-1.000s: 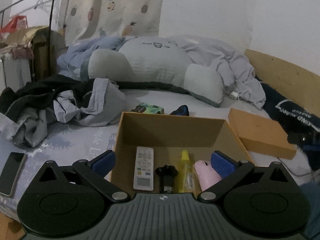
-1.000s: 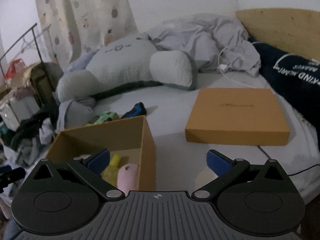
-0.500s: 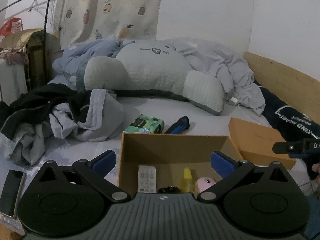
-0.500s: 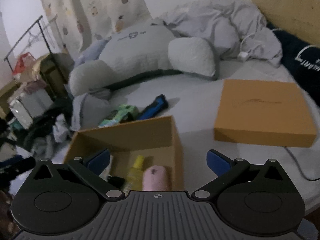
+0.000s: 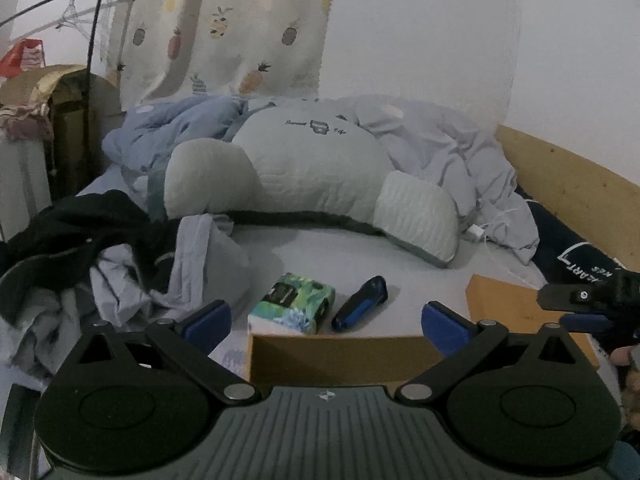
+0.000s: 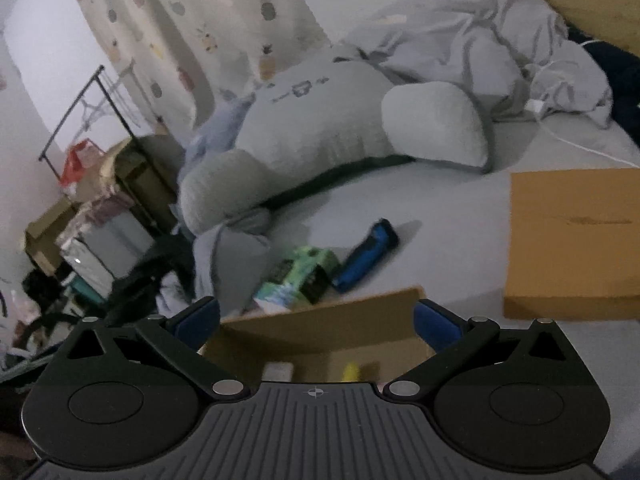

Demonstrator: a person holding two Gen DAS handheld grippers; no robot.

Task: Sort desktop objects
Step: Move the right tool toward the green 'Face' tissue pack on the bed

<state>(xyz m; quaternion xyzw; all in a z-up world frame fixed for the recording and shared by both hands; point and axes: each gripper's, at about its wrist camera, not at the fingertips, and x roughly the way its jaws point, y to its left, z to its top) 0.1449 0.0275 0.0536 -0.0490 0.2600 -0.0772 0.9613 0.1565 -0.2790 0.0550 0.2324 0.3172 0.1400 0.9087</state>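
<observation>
Both the left gripper [image 5: 326,322] and the right gripper [image 6: 316,318] hang level with jaws spread wide and empty. The tissue pack [image 5: 292,309] and the blue tool [image 5: 360,309] lie at 12 o'clock, just behind the cardboard box [image 5: 340,354]. Compared with a second ago, both have tilted up, so the box contents are mostly hidden.

— How's the left gripper [image 5: 326,322] held?

— Level and pointing straight ahead, both blue pads [image 5: 206,320] spread wide with nothing between them.

— And the right gripper [image 6: 316,318]?

— Same spread, jaws wide apart and empty, though its own view is canted, so it's rolled a little to one side.

— Can you see one from the other?

— Yes. In the left wrist view the right gripper pokes in at the far right edge, black body with a bit of blue, about level with the left one. Just below it there's a fingertip [image 5: 622,356] of the person's hand, mostly cut off.
</observation>
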